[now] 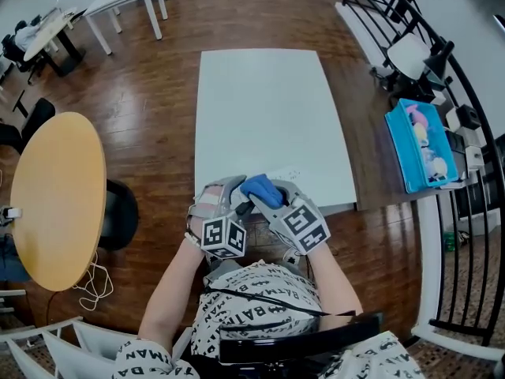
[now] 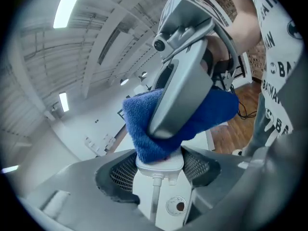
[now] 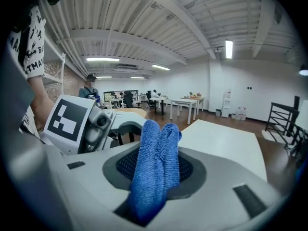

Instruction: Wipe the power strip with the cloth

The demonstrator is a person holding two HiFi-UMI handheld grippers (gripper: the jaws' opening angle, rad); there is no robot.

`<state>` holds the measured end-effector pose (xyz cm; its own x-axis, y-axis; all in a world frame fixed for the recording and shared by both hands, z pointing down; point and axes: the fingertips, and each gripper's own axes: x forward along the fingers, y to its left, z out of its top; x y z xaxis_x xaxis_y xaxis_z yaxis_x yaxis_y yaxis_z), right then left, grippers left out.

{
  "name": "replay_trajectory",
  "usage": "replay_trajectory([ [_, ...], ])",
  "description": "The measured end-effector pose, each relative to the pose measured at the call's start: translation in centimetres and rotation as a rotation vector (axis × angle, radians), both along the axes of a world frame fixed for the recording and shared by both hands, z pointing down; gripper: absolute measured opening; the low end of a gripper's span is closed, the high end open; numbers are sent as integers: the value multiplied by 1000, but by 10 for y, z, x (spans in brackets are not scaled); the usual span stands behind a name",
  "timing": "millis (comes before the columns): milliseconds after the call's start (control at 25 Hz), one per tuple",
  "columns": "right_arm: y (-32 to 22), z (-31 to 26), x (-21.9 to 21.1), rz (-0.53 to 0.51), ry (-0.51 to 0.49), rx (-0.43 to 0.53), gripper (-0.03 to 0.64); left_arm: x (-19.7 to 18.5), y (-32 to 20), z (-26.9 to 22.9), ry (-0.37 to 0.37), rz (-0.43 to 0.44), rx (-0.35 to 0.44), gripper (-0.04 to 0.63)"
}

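Note:
In the left gripper view, my left gripper (image 2: 159, 166) is shut on the cord end of a white power strip (image 2: 161, 189), which stands up between the mesh pads. The blue cloth (image 2: 144, 129) lies folded over the strip's top end, pressed there by the grey right gripper. In the right gripper view, my right gripper (image 3: 155, 170) is shut on that cloth (image 3: 153, 177), which sticks out past the jaws. The head view shows both grippers held close to my body at the white table's near edge (image 1: 316, 205), with the cloth (image 1: 261, 189) between them. The strip is hidden there.
The white table (image 1: 268, 109) stretches away ahead. A round wooden table (image 1: 55, 196) and a black chair (image 1: 118, 213) are at the left. On the right a blue bin (image 1: 402, 152) holds small items beside a black railing (image 1: 465, 235). The floor is wood.

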<state>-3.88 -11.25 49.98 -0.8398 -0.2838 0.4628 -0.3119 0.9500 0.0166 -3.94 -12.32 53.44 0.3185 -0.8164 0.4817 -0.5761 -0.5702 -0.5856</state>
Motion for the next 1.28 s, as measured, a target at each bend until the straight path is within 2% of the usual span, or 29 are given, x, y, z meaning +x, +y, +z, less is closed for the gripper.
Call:
replay_trajectory([
  [360,-72,-18,89,242,14,55,133,-7,14,-25,59,-25,41,287],
  [640,-95,-18,123,331,35,66,133,-7,12,-27,65,-35,36,287],
  [1000,-79,-18,98,293,87,110,132,-5,8,-26,37,-45,36,287],
  [1280,-33,-16,39,122,65,85,133,2,0,-25,34,-36,31,287],
])
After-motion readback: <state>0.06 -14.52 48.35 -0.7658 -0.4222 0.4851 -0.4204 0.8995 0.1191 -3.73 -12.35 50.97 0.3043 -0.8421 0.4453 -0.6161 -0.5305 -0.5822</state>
